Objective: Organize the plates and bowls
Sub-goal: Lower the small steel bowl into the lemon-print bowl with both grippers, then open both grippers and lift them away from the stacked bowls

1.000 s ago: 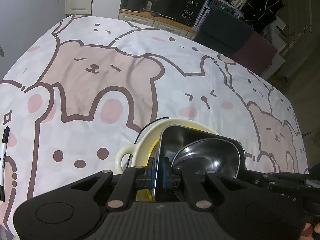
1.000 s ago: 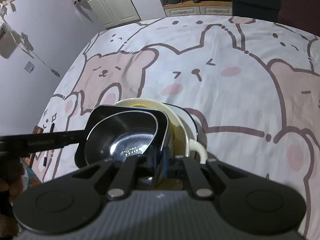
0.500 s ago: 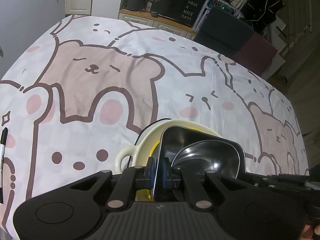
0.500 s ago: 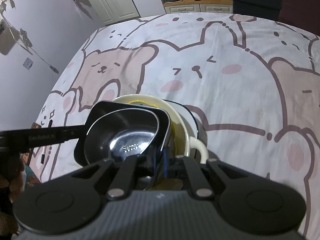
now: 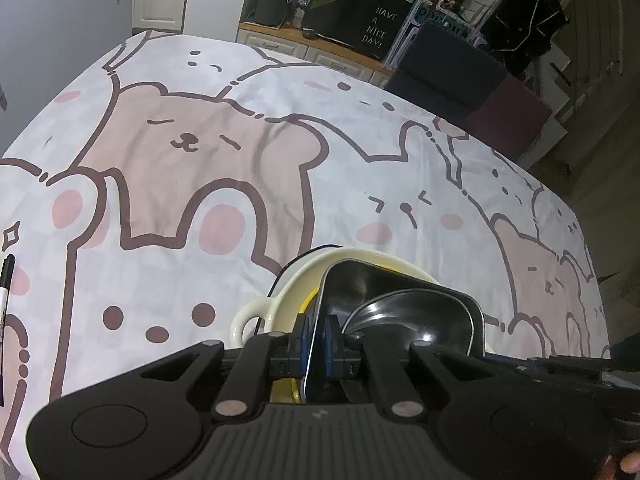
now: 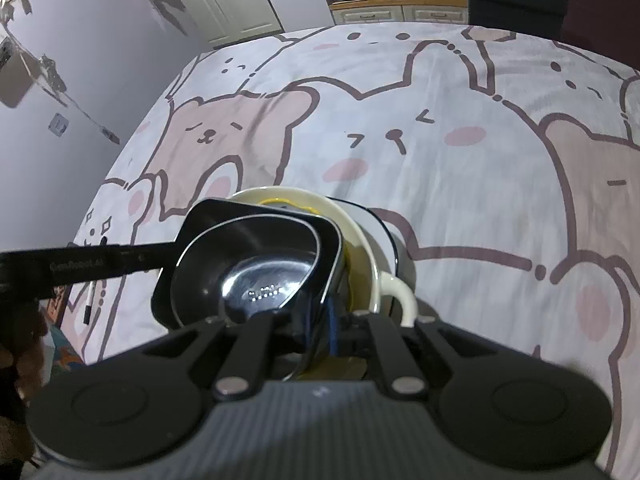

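So both grippers are on the same black bowl here, one on each side. It's a squarish glossy black bowl with a second black bowl nested inside it, and the pair sits in a cream bowl with a loop handle, which has a yellow one just peeking out inside it. There's a dark-rimmed plate under the whole stack.

The left gripper has its blue-padded fingers clamped tight on the left wall of the black bowl, rim sandwiched between the pads. The right gripper is on the opposite, right wall. Its fingers have just been opening a little, with the rim between them, but they're still very close together and the bowl's edge hides the pads too much for me to tell if they're actually pressing on it.

The stack is on the near side of a bed covered with a cartoon bear and bunny sheet, roughly centred left to right. A marker pen lies on the sheet way off to the left, well apart from the dishes. At the far end there's a black sign reading "HAVE A NICE DAY!" among the clutter on a wooden counter.
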